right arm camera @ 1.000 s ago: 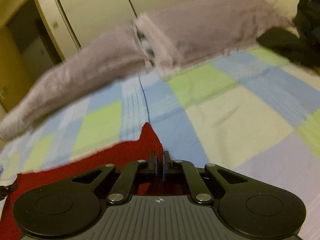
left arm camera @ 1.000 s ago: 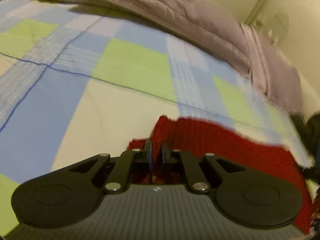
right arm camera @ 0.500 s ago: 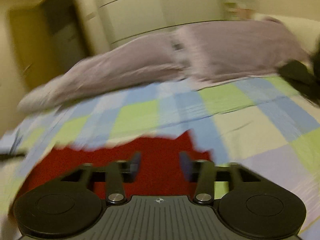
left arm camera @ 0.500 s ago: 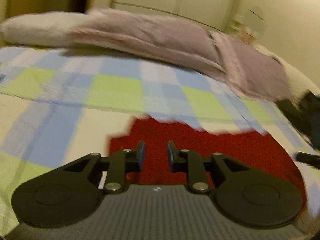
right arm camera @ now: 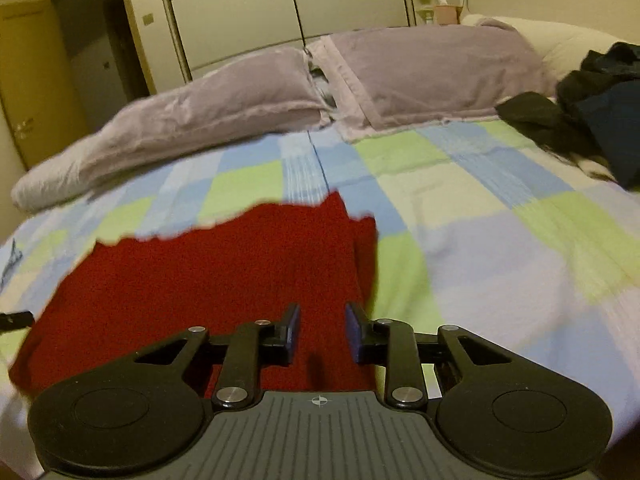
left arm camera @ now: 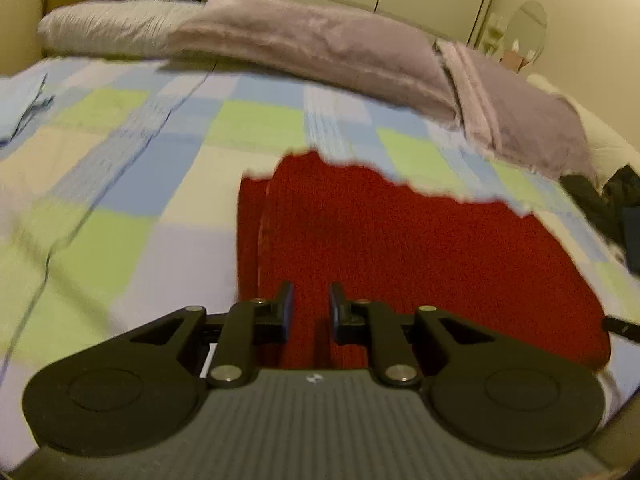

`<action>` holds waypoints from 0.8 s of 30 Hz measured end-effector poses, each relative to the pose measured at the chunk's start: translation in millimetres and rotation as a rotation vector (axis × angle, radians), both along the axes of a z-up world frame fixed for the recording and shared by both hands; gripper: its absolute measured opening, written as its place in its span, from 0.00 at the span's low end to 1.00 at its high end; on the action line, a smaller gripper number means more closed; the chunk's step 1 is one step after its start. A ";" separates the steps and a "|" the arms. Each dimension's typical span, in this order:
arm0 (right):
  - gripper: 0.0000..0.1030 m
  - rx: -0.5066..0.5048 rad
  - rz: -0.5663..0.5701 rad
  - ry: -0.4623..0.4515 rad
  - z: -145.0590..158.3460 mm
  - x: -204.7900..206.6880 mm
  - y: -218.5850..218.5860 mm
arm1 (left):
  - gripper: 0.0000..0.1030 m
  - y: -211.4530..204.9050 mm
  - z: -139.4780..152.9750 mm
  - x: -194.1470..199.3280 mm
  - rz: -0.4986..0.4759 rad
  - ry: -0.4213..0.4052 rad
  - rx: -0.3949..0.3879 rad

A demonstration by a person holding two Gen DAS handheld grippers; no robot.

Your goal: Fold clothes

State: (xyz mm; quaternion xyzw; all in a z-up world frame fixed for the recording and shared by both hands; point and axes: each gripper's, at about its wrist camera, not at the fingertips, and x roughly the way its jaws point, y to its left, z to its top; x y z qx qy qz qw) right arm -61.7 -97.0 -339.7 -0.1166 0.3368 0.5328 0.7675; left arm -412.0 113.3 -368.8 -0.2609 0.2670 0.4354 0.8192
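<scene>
A red knitted garment (left arm camera: 400,240) lies folded flat on the checked bedspread (left arm camera: 120,168); it also shows in the right wrist view (right arm camera: 208,272). My left gripper (left arm camera: 310,304) is open and empty, raised above the garment's near left part. My right gripper (right arm camera: 322,326) is open and empty, raised above the garment's near right edge. A narrow folded layer shows along the garment's left side in the left wrist view and along its right side in the right wrist view.
Lilac pillows (right arm camera: 420,76) and a rolled lilac cover (left arm camera: 304,44) lie along the head of the bed. A pile of dark clothes (right arm camera: 592,96) sits at the right edge. A light blue folded item (left arm camera: 20,100) lies at the far left. Wardrobe doors (right arm camera: 288,4) stand behind.
Both grippers were shut on the red garment's corners a second ago. They have opened, let it go and pulled back and up; the garment now lies flat on the bed.
</scene>
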 end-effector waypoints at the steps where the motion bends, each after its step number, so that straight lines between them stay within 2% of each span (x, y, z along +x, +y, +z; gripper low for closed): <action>1: 0.28 -0.038 -0.001 -0.013 -8.1 -5.6 -3.3 | 0.14 -3.6 -3.2 0.0 0.006 0.020 -0.003; 3: 0.29 -0.115 -0.007 -0.063 -27.6 -15.6 -2.7 | 0.18 -10.8 -9.5 -0.1 0.017 0.060 -0.010; 4: 0.29 -0.103 -0.011 -0.088 -28.4 -19.3 -4.5 | 0.17 -14.4 -12.7 -0.1 0.022 0.080 -0.013; 7: 0.34 -0.113 -0.030 -0.078 -12.8 -26.4 -9.2 | 0.18 -26.4 -1.9 -0.4 0.040 0.108 -0.010; 8: 0.44 -0.110 -0.037 -0.060 -5.3 -28.2 -12.2 | 0.20 -31.2 3.4 -1.0 0.048 0.116 -0.008; 9: 0.59 -0.105 -0.039 -0.052 1.7 -31.7 -16.1 | 0.26 -36.0 8.7 -1.5 0.055 0.124 -0.007; 10: 0.63 -0.097 -0.033 -0.057 7.9 -37.7 -21.7 | 0.28 -40.8 14.1 -2.0 0.063 0.132 -0.005; 13: 0.63 -0.113 -0.019 -0.091 18.4 -58.1 -34.5 | 0.30 -58.7 23.3 -5.2 0.070 0.166 -0.013; 19: 0.63 -0.131 -0.018 -0.034 16.9 -82.2 -51.9 | 0.33 -93.1 32.5 -24.7 0.074 0.197 -0.024; 24: 0.63 -0.135 -0.012 -0.041 24.0 -99.7 -63.1 | 0.33 -108.4 41.6 -40.7 0.090 0.199 -0.012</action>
